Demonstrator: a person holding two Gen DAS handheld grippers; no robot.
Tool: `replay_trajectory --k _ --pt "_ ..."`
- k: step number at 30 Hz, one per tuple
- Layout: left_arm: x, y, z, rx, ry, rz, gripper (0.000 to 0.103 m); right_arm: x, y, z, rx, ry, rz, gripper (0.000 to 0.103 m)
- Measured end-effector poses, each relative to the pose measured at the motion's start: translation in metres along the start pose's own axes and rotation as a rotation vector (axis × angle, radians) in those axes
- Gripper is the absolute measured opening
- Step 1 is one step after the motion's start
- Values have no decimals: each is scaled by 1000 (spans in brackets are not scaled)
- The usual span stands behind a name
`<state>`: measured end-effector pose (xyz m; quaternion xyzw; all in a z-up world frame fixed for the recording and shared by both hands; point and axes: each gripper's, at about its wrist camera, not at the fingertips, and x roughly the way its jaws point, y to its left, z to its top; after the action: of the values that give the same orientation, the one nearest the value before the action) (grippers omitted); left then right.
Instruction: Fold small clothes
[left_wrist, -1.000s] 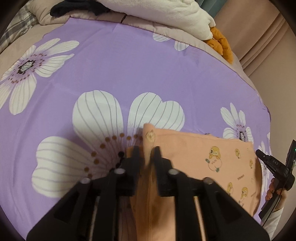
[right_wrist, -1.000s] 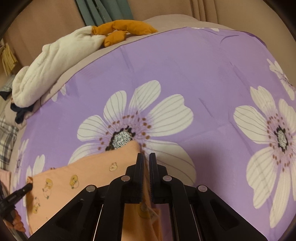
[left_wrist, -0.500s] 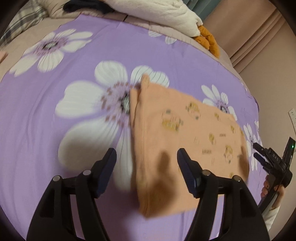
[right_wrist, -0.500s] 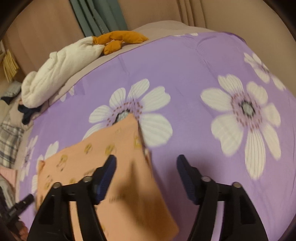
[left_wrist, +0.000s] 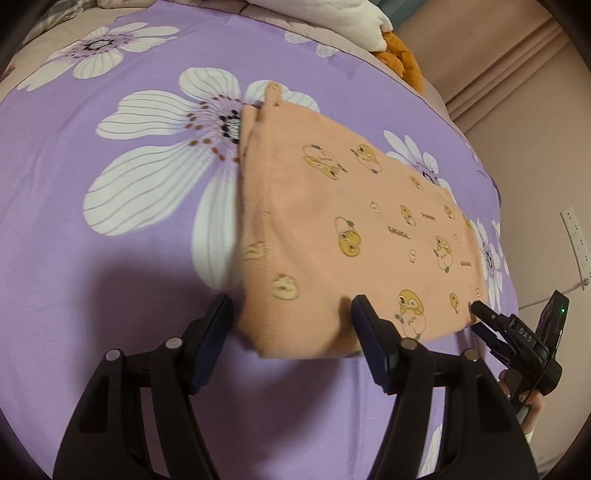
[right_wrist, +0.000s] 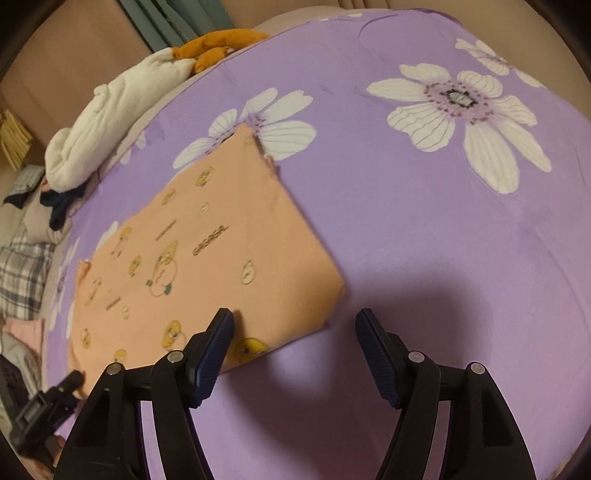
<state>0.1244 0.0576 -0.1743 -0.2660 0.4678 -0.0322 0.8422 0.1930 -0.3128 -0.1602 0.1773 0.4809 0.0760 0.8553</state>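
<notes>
A small peach garment with yellow cartoon prints lies folded flat on the purple flowered bedspread; it also shows in the right wrist view. My left gripper is open and empty, just above the garment's near left corner. My right gripper is open and empty, over the garment's near right corner. The right gripper also shows at the garment's right edge in the left wrist view, and the left gripper shows at the lower left of the right wrist view.
A white blanket and an orange plush toy lie at the far edge of the bed. Dark and plaid clothes are piled at the left. A wall with a socket stands to the right.
Both grippers were shut on the garment's corners a second ago. They have opened, let the garment drop flat on the bed, and pulled back toward me.
</notes>
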Motion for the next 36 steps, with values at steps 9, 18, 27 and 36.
replay_trajectory --k 9,18,27,36 --pt "-5 -5 -4 -31 -23 -27 9 5 6 3 33 -52 97 11" --pt "-34 -19 -24 46 -18 -40 9 -45 16 -4 -13 -149 138 9" --pt "-54 -24 -61 82 20 -21 9 -75 4 -32 -25 -144 122 9" --pt "-45 -24 -88 87 76 27 11 -76 -5 -44 -6 -120 78 9"
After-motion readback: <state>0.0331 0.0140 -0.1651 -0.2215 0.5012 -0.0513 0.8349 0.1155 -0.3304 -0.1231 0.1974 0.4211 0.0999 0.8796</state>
